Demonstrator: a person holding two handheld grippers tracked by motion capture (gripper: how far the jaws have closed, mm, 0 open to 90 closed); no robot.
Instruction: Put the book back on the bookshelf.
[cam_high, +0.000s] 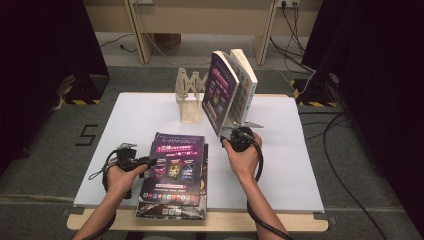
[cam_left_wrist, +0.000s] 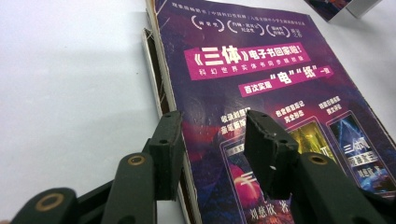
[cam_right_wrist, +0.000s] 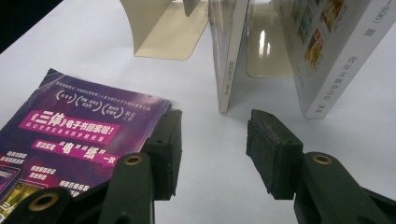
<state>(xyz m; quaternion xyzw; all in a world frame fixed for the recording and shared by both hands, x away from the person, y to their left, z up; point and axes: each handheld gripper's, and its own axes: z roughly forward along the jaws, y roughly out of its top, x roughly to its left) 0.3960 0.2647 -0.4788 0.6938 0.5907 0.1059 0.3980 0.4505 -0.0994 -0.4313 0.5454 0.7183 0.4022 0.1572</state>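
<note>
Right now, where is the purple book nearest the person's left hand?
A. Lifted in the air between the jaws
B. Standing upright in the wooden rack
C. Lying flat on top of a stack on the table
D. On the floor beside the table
C: the purple book lies cover up on a stack at the front of the white table, with the left gripper at its left edge.

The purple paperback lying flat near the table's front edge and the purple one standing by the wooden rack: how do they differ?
The flat purple paperback lies cover-up atop a stack; the standing purple paperback is upright, tilted against a white-spined book. The flat one sits at the left gripper, the standing one beyond the right gripper. Both covers look alike.
</note>
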